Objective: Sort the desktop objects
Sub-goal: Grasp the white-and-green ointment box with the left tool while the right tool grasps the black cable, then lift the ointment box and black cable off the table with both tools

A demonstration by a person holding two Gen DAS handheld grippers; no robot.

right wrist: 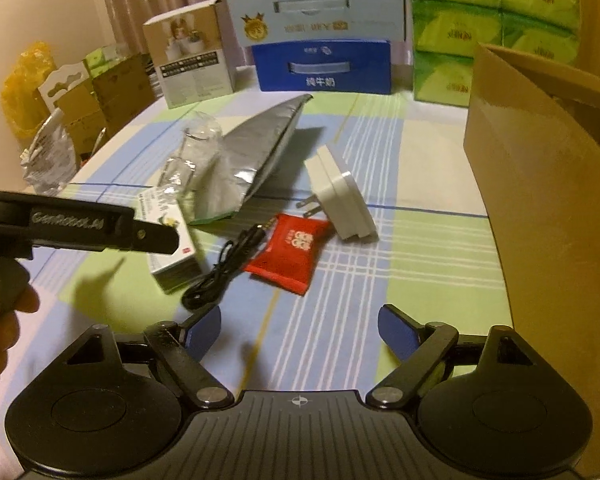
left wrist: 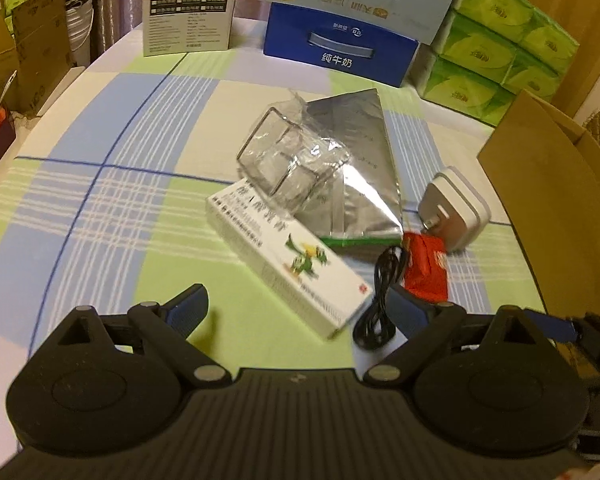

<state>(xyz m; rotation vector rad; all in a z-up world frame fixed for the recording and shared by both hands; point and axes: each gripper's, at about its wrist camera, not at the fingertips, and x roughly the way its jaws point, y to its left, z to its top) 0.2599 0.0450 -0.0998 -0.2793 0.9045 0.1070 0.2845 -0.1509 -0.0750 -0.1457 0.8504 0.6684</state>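
Note:
A pile lies on the checked tablecloth: a white medicine box (left wrist: 288, 256) (right wrist: 172, 236), a clear plastic wrapper (left wrist: 292, 160) (right wrist: 192, 152), a silver foil pouch (left wrist: 360, 168) (right wrist: 252, 160), a white plug adapter (left wrist: 456, 208) (right wrist: 340, 196), a red sachet (left wrist: 426, 272) (right wrist: 290, 252) and a black cable (left wrist: 376, 312) (right wrist: 220, 272). My left gripper (left wrist: 296, 308) is open and empty, its jaws just short of the box's near end. It shows in the right wrist view (right wrist: 80, 224) at the left. My right gripper (right wrist: 300, 328) is open and empty, short of the sachet.
An open cardboard box (left wrist: 548, 216) (right wrist: 540, 184) stands at the right. At the back stand a blue milk carton (left wrist: 340, 52) (right wrist: 322, 66), a white product box (left wrist: 188, 20) (right wrist: 192, 60) and green tissue packs (left wrist: 496, 48) (right wrist: 488, 20). Cartons stand off the table's left edge (left wrist: 28, 48).

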